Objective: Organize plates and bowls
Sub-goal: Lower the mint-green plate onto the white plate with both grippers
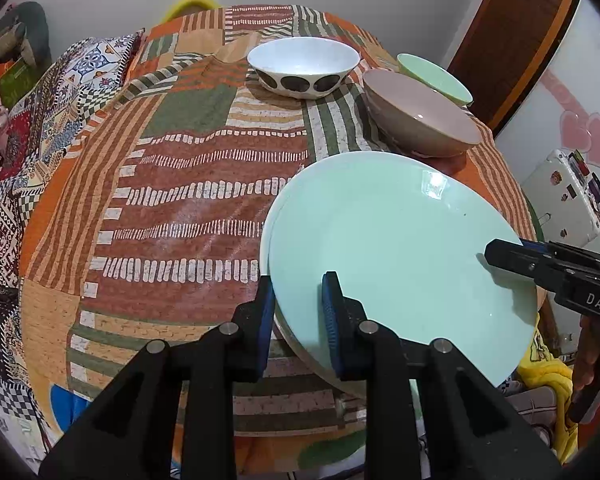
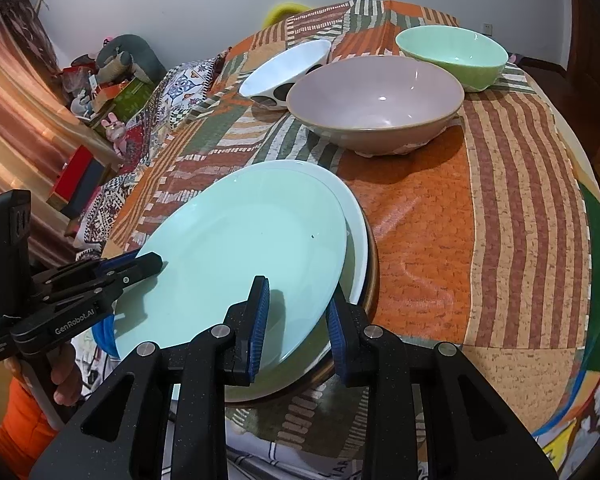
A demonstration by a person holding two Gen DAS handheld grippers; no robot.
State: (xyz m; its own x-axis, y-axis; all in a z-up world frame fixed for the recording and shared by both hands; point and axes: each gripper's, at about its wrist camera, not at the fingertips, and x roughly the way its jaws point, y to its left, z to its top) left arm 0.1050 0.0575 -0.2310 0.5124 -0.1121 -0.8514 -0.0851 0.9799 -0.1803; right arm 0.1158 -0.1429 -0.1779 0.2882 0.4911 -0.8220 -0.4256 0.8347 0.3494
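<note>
Patchwork cloth is covering the bench (image 1: 188,184), where a mint plate (image 1: 388,248) is hanging tilted above a white plate (image 2: 356,216). Left gripper (image 1: 298,308) and right gripper (image 2: 300,312) are each pinching its rim, fingers nearly closed. Uneven lowering is risking a slip or clatter. A brown-rimmed dish underneath is staying mostly hidden.

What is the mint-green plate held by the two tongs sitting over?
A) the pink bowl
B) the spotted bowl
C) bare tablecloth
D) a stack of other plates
D: the mint-green plate, pinched at its rim by the left tongs and right tongs, lies tilted over a white plate and a brown-rimmed one beneath.
</note>
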